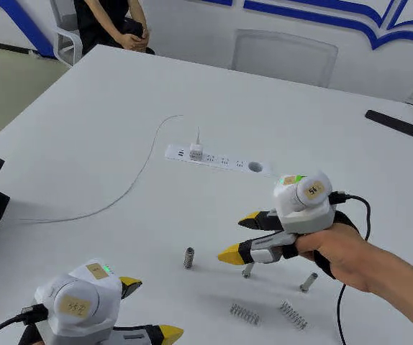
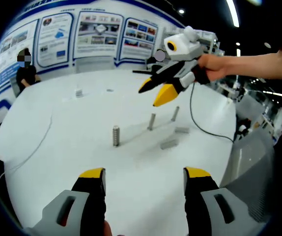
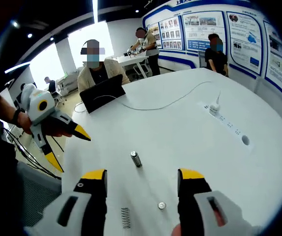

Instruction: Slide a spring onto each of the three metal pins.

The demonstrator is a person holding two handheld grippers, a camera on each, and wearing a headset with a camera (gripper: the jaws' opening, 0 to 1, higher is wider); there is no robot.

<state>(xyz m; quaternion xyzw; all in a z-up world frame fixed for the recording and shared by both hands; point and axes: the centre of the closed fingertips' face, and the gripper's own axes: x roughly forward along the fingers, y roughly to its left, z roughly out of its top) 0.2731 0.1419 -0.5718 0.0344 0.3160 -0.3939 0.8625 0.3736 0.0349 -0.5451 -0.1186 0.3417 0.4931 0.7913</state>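
Head view, pins: on the white desk (image 1: pixel 77 158) we see one sprung pin (image 1: pixel 188 257) standing upright. Two bare pins (image 1: pixel 309 282) stand to its right, with two loose springs (image 1: pixel 244 313) lying near them.
Head view, grippers: the right gripper (image 1: pixel 237 237) hovers above a bare pin, jaws wide and empty. The left gripper (image 1: pixel 151 309) sits low at the near edge, jaws apart, holding nothing.
Head view, writing: the stickers on both grippers are too small for us to read.
Left gripper view: the left gripper (image 2: pixel 145 173) is spread over bare desk, with the sprung pin (image 2: pixel 116 135) ahead.
Right gripper view: the right gripper (image 3: pixel 142 174) is parted and touches nothing. The sprung pin (image 3: pixel 136 159) stands just beyond its tips, and a power strip (image 3: pixel 227 123) lies farther off.
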